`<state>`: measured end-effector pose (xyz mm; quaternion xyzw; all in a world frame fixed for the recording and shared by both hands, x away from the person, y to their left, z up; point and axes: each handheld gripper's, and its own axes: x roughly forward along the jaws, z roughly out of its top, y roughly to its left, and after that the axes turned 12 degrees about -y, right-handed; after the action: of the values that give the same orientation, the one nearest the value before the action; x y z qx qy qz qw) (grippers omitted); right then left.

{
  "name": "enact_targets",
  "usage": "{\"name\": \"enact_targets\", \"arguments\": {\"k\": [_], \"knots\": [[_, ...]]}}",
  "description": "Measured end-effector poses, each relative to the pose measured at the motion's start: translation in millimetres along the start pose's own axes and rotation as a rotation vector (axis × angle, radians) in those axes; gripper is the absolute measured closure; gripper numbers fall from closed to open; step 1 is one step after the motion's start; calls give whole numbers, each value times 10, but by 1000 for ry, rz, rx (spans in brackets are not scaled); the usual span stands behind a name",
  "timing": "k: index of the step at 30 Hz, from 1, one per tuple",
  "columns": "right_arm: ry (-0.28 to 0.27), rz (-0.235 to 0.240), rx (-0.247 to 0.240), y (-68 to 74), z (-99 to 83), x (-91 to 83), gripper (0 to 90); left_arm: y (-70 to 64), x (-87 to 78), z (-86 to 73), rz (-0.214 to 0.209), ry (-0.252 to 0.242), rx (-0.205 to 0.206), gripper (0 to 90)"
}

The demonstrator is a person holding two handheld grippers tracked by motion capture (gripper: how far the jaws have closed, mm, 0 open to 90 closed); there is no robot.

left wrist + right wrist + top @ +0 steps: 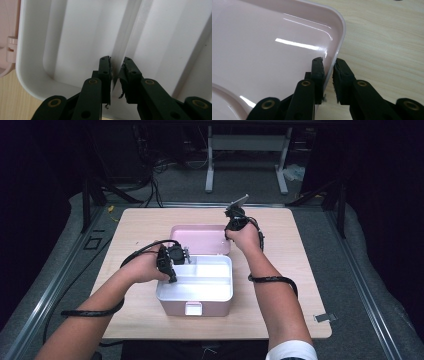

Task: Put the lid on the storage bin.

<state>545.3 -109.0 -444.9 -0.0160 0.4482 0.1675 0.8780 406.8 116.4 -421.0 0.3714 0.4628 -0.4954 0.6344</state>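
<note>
Left gripper [170, 265]: positioned over the left end of the white tray [210, 292], held in the person's left hand [142, 267], cable trailing back along the forearm. In the left gripper view the gripper [117, 68] has its jaws closed on the thin upright divider [123, 45] inside the tray [32, 82], one jaw on each face of it. Grasping the divider.

Tray: seated in the pink box [195, 307], which stands on the wooden table [280, 315] near the middle, towards the person's edge. The tray shows several compartments. A white latch [193, 308] sits on the box's front wall.

Lid [200, 238]: pink, swung open behind the box and lying back towards the far side of the table. A hinge [11, 48] shows at the left edge of the left gripper view, pink, just beside the tray's rim.

Right gripper [234, 220]: at the lid's far right corner, held in the right hand [245, 237], grey plate uppermost. In the right gripper view the gripper [329, 67] straddles the lid's [262, 55] rim near the rounded corner, one jaw inside, one outside over the table [387, 45]. The jaws stand close against the rim, clamped on it.
</note>
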Motion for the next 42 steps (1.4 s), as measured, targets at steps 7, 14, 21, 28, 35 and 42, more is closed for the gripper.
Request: {"name": "enact_targets", "arguments": {"k": [7,14,21,28,35,42], "knots": [[-19,32,-5,-11,3,-74,795,-10,5,-6,6,-8,-5,786],[-46,47,-8,-5,16,-163,801,-9,2,-3,5,-4,-3,786],[-138,62,-9,19,26,-432,822,-7,3,-2,5,-2,-3,786],[-261,77,-43,94,-60,-818,844,-24,0,-3,17,-1,-5,789],[-351,70,-112,199,-197,-1133,855,-27,-1,-8,20,-6,-22,790],[-363,102,-99,173,-233,-1165,857,41,-30,-97,5,-71,-69,723]]}}
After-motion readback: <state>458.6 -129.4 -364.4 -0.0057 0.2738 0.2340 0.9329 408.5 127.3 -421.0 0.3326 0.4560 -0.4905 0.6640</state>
